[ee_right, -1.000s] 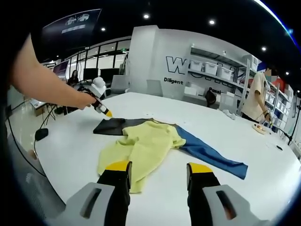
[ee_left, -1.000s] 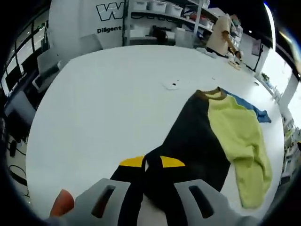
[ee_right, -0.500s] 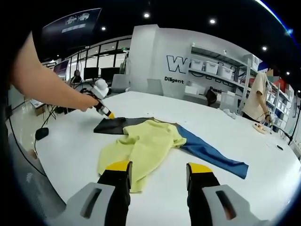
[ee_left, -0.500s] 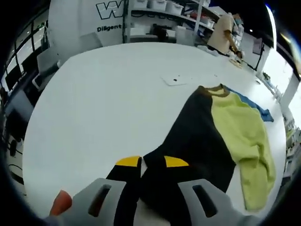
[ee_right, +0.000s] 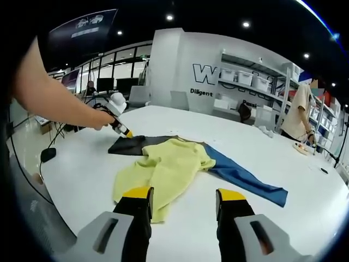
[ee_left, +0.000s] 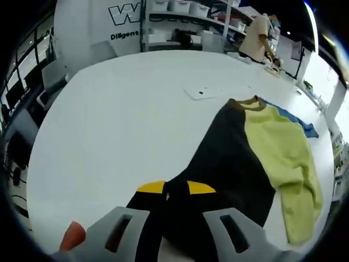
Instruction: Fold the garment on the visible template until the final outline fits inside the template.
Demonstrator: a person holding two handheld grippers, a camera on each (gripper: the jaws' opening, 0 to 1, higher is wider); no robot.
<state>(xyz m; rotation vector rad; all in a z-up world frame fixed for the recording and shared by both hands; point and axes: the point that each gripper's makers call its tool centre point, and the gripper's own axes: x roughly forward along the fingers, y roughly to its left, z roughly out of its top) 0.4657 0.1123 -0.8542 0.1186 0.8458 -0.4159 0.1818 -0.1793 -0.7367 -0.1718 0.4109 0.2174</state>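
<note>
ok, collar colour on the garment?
Brown collar, between the black panel and the yellow-green one; clearest in the left gripper view.

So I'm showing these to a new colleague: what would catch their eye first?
Probably the colour-blocked garment spread on the white table, its yellow-green panel folded over the middle and a blue sleeve trailing right. Next, the left hand-held gripper shut on the black sleeve end.

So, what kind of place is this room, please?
Probably a company lab or workshop, not a home: a big white table bearing a garment, wall shelving with storage bins, large wall lettering, and desks with monitors behind.
</note>
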